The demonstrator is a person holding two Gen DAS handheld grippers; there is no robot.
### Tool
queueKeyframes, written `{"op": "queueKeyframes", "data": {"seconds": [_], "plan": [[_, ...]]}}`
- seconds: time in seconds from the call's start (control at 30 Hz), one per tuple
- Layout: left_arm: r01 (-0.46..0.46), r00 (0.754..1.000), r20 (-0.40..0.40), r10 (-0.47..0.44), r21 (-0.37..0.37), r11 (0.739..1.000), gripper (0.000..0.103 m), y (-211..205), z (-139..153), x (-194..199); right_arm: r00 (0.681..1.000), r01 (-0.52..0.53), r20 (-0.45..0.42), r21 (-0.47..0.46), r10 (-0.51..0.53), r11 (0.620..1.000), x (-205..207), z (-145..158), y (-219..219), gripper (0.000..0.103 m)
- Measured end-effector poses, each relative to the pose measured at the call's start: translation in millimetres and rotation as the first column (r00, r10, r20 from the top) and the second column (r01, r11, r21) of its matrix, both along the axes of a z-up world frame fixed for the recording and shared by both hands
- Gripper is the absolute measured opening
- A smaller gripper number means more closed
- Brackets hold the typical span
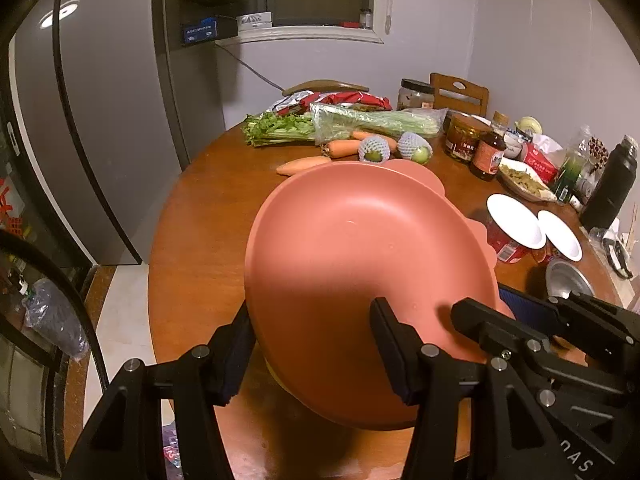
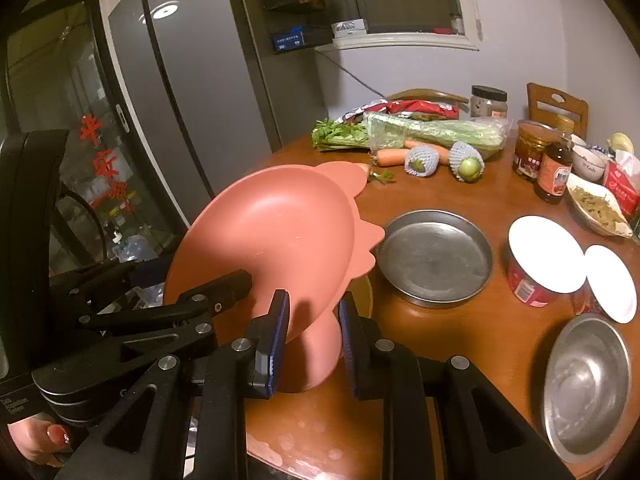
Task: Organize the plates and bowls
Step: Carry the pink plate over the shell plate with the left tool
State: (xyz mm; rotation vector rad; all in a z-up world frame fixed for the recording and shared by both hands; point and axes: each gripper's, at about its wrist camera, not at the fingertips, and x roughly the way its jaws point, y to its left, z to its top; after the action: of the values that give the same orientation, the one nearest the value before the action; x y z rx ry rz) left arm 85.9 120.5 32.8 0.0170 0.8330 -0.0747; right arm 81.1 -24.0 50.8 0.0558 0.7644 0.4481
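Observation:
A salmon-pink plate [image 1: 360, 248] with a scalloped rim hangs tilted over the near edge of the round wooden table [image 1: 208, 208], and both grippers hold it. My left gripper [image 1: 312, 312] is shut on its near rim, one finger inside the dish and one outside. From the right comes my right gripper [image 1: 488, 304]. In the right wrist view the right gripper [image 2: 314, 300] is shut on a pink tab at the bottom of the plate [image 2: 272, 232]; the left gripper [image 2: 192, 276] bites the rim at the left. A second scalloped pink layer [image 2: 362, 240] shows beneath. A yellow sliver [image 1: 272, 370] peeks out below.
On the table right of the plate sit a steel pan [image 2: 434, 258], a steel bowl [image 2: 588, 384] and two red cups with white lids [image 2: 544, 256]. Carrots [image 1: 344, 146], celery [image 1: 360, 122], netted fruit, jars and bottles line the far side. A grey fridge [image 1: 100, 120] stands left.

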Motion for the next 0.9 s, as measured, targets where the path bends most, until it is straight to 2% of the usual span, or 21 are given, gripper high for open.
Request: {"op": "queueKeyframes", "data": {"seconds": [0.47, 0.9], "plan": [[0.04, 0.995, -0.097, -0.038, 0.024, 0.999, 0.056, 10, -41, 18, 0.993, 0.062, -0.107, 0.035, -0.058, 0.997, 9, -39, 16, 0.026], [0.024, 0.991, -0.132, -0.022, 0.017, 1.0, 0.056, 16, -59, 29, 0.988, 0.07, -0.142, 0.024, -0.066, 0.997, 7, -58, 22, 0.027]]}}
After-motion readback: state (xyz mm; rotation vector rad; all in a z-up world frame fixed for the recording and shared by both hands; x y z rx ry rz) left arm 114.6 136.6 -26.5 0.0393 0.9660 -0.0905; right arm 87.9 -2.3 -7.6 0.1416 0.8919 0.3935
